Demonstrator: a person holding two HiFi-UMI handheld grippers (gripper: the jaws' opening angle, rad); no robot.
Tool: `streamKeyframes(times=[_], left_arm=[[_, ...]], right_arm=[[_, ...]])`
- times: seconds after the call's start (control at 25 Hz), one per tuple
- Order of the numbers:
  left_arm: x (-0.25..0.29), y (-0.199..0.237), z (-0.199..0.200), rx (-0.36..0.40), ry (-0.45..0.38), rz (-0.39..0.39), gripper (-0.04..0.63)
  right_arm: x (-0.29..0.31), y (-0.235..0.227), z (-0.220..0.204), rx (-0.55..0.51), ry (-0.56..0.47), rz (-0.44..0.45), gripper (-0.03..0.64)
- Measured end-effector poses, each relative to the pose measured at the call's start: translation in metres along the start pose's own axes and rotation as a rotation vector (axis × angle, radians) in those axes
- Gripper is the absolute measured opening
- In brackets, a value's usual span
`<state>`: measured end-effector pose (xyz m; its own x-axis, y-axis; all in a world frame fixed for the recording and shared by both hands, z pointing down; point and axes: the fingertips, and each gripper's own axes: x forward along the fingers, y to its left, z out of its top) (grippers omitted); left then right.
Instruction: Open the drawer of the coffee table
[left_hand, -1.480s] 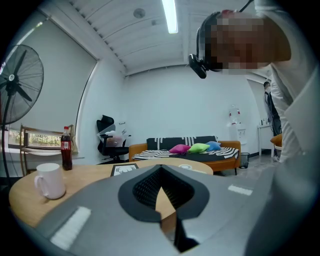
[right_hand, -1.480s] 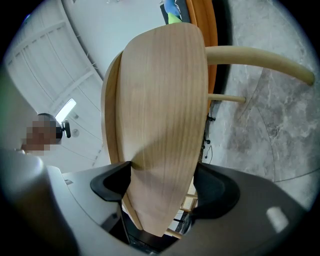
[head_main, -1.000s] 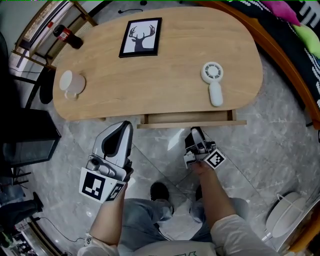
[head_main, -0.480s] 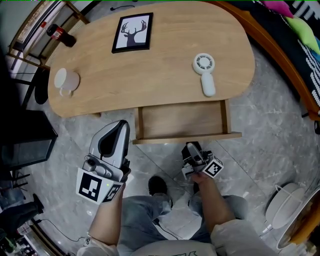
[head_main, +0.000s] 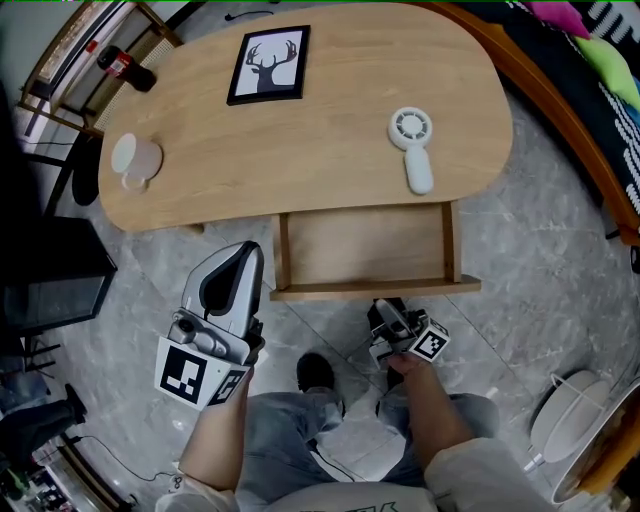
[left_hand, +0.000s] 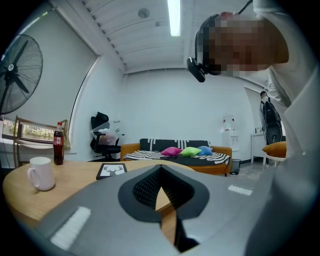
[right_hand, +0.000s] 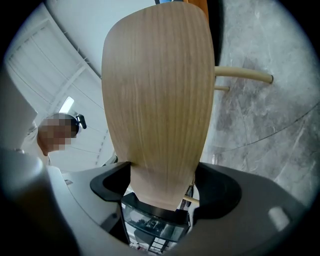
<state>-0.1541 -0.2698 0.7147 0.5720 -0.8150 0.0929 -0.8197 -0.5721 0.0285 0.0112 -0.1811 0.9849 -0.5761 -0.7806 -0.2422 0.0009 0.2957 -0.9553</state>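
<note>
Shallow pale-wood drawer (head_main: 365, 245) far out, front panel pinched in right gripper (head_main: 388, 312); left gripper (head_main: 243, 256) jaws pressed together.

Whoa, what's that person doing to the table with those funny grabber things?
The person is opening the drawer of the wooden coffee table. The right gripper is clamped on the drawer's front board, and the drawer is pulled far out, its bare wooden bottom showing. The left gripper is shut on nothing and hangs beside the drawer without touching it. A mug, a deer picture and a small hand fan sit on the tabletop.
</note>
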Motion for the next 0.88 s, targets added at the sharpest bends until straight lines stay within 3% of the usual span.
streamKeyframes(times=[0.32,0.52,0.68,0.88], left_arm=[[0.005,-0.001,-0.001,0.003,0.006,0.005,-0.002],[0.003,-0.003,0.017,-0.028,0.019,0.018,-0.002],[-0.002,-0.004,0.062,-0.060,0.024,0.026,-0.002],[-0.017,-0.001,0.153,-0.083,0.039,0.041,-0.002]], right_arm=[[-0.016,-0.024,-0.016,0.010,0.108,-0.093,0.380],[-0.040,-0.001,-0.054,-0.030,0.377,-0.183,0.380],[-0.030,0.098,-0.040,-0.154,0.465,-0.123,0.380],[0.055,0.272,0.041,-0.560,0.507,-0.013,0.379]])
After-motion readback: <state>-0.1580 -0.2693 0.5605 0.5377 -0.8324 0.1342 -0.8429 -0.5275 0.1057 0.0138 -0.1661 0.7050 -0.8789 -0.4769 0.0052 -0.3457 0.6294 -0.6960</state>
